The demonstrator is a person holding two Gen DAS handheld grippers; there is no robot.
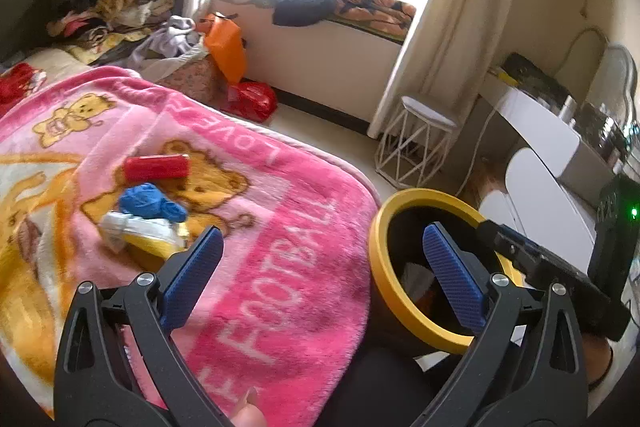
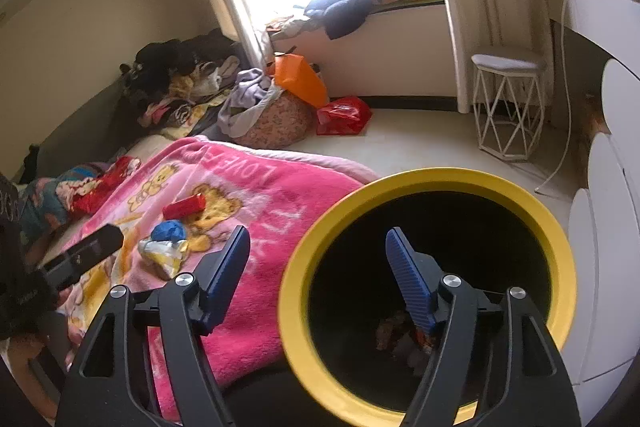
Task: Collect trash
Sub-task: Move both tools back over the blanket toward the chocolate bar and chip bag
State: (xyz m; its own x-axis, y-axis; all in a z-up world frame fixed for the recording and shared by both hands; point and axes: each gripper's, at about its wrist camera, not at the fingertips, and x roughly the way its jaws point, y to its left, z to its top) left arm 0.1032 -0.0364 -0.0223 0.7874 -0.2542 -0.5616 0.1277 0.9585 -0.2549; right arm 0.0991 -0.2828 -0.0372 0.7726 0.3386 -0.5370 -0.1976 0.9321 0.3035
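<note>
a bedroom seen from two hand-held tools. a pink fleece blanket [image 1: 248,227] printed with teddy bears covers a bed, and a black bin with a yellow rim [image 2: 320,227] stands on the floor just beside the bed's near corner. some scraps already lie at the bottom of the bin, dark and hard to make out.

three pieces of trash lie close together on the blanket: a red cylinder-shaped wrapper [image 1: 156,167], a crumpled blue wad [image 1: 150,205] just below it, and a white and yellow crumpled packet [image 1: 140,231] touching the blue wad.

the left tool [image 1: 320,263] hangs above the gap between blanket edge and bin, its blue pads spread wide with nothing between them. the right tool [image 2: 316,267] is likewise wide open and empty, one pad over the blanket and the other over the bin's dark mouth.

risks from here, as a judgement: the blue wad and the packet touch, so closing on one may drag or flick the other across the fleece. the red wrapper looks round and could roll away from a sideways nudge. the soft blanket may bunch into the pads, so a lift could tug the cover rather than the trash. the two tools are close together near the bin, and could knock each other or tip its rim. light, crumpled pieces may slip out before reaching the bin and fall on the floor.
</note>
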